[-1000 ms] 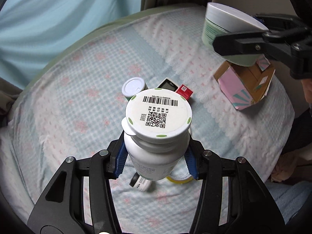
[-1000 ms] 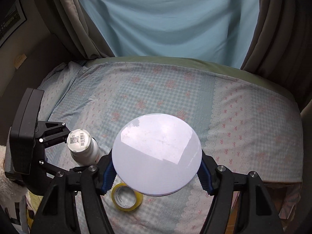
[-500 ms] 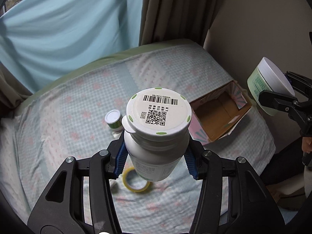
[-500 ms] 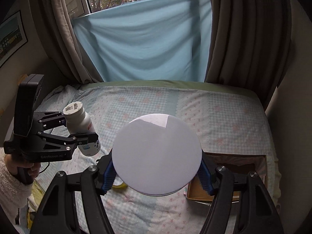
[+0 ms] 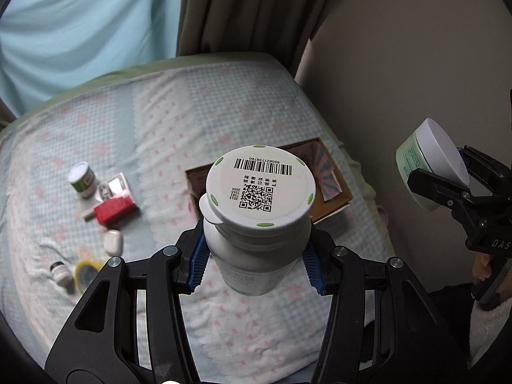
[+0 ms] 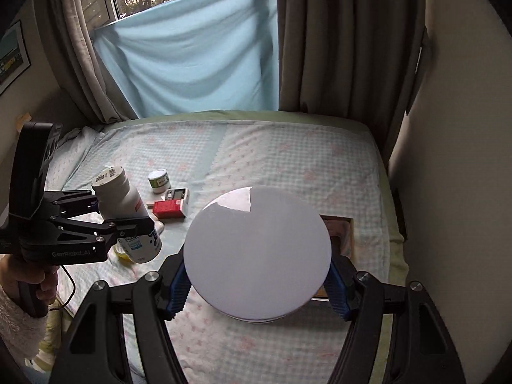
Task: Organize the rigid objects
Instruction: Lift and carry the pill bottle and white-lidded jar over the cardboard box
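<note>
Left gripper (image 5: 257,262) is clamped on a white bottle (image 5: 256,224), up off the bed (image 5: 224,102), its lid covering much of the box (image 5: 329,192) beyond. Right gripper (image 6: 257,288) pinches a wide jar (image 6: 257,256); only its lid shows there, hiding most of that box. Small jar (image 5: 81,179), red pack (image 5: 113,211), tape (image 5: 86,272) lie left, blurry.

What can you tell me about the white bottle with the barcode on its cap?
The white bottle looks like glossy plastic, with a wide flip cap bearing a barcode, a QR code and green dots round the rim. Its body carries a printed label with blue and red marks. It is closed, held in the air above the bed, tilted, clamped at its shoulder between the left tool's blue pads.
</note>
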`<state>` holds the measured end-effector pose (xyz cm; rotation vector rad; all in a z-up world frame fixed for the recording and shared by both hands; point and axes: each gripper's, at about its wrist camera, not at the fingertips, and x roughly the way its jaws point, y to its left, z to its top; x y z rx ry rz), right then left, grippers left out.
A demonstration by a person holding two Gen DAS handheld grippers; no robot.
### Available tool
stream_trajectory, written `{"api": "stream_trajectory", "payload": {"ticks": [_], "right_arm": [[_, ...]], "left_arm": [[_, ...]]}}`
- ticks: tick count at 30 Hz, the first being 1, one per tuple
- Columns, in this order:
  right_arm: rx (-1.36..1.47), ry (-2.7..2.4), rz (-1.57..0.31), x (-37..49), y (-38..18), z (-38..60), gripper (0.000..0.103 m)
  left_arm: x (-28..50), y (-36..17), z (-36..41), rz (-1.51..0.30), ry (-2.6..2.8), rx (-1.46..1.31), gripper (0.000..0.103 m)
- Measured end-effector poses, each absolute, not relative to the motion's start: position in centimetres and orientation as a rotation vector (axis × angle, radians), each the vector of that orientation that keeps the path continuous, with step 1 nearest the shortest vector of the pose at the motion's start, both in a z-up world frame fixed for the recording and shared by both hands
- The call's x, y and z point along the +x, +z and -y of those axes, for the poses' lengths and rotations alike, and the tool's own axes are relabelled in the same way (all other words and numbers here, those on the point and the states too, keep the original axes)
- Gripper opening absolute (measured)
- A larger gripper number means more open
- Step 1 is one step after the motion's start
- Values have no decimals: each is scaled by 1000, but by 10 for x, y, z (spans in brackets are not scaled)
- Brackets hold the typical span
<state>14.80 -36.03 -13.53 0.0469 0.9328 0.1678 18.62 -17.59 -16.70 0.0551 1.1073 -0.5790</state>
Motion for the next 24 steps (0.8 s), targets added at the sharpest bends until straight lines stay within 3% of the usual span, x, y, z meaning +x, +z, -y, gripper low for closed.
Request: {"api": "stream_trajectory", "payload": {"ticks": [9, 24], "right_arm": [[85, 136, -998, 178, -215, 415, 66], [16, 156, -1079, 225, -353, 414, 66]], "left_arm": [[208, -244, 247, -1264, -544, 108, 47], [261, -370, 274, -1440, -481, 293, 47]]}}
